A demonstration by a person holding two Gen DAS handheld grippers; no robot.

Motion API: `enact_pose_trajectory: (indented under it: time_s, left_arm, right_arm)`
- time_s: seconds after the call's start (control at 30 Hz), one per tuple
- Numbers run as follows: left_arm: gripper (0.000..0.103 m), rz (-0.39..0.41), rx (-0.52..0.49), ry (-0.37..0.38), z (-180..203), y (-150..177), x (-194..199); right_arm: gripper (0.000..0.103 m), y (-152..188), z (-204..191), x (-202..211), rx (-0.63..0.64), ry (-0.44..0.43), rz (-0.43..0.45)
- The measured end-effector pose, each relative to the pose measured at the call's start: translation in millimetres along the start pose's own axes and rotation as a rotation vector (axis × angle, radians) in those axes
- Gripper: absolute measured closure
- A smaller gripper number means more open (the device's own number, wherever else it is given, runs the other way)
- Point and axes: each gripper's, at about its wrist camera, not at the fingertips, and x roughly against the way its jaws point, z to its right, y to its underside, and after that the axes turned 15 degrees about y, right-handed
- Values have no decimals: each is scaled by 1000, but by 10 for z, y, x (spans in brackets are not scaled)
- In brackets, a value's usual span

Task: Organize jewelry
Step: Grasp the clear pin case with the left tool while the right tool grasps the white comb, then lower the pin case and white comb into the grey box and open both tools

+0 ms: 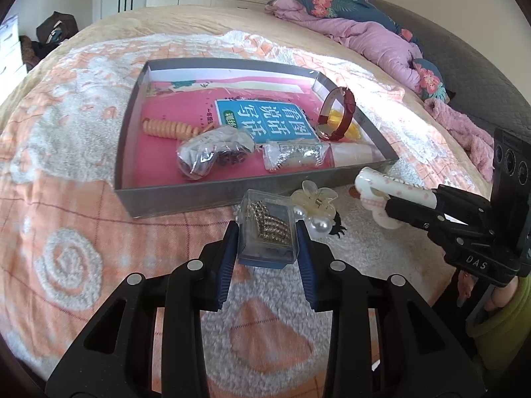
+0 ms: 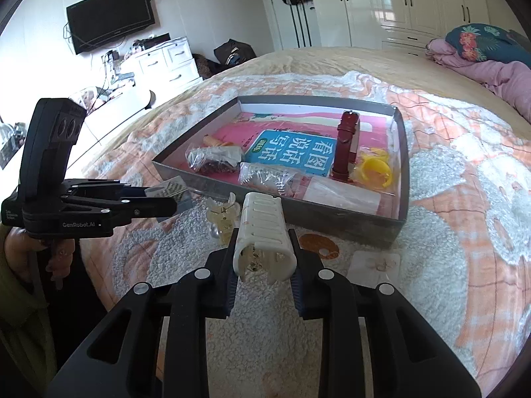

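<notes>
My left gripper (image 1: 267, 232) is shut on a small clear plastic box of rhinestone jewelry (image 1: 268, 232), held just in front of the grey tray (image 1: 186, 195). My right gripper (image 2: 264, 248) is shut on a white hair claw clip (image 2: 264, 235), also near the tray's front wall (image 2: 332, 215). In the left wrist view the same clip (image 1: 395, 187) shows in the right gripper (image 1: 415, 205). Inside the tray lie a dark red watch strap (image 1: 337, 116), two bagged jewelry packets (image 1: 212, 152), an orange coil tie (image 1: 169, 129) and a yellow ring (image 2: 375, 165).
A pale flower clip with pearls (image 1: 315, 205) lies on the orange and white blanket (image 1: 99, 232) between the grippers. A small earring card (image 2: 375, 262) rests right of my right gripper. A pink quilt (image 1: 365, 36) is bunched at the bed's far right. A person's hand (image 2: 20, 248) holds the left gripper.
</notes>
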Motion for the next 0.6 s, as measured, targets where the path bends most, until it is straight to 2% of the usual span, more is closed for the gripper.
enact_pose_trajectory:
  time_s: [0.27, 0.6]
  left_arm:
    - [77, 68, -15, -8, 59, -55, 296]
    - [77, 162, -29, -50, 75, -156, 634]
  right_arm:
    - [78, -60, 70, 324, -46, 20, 70]
    - [78, -214, 74, 584, -38, 59, 141]
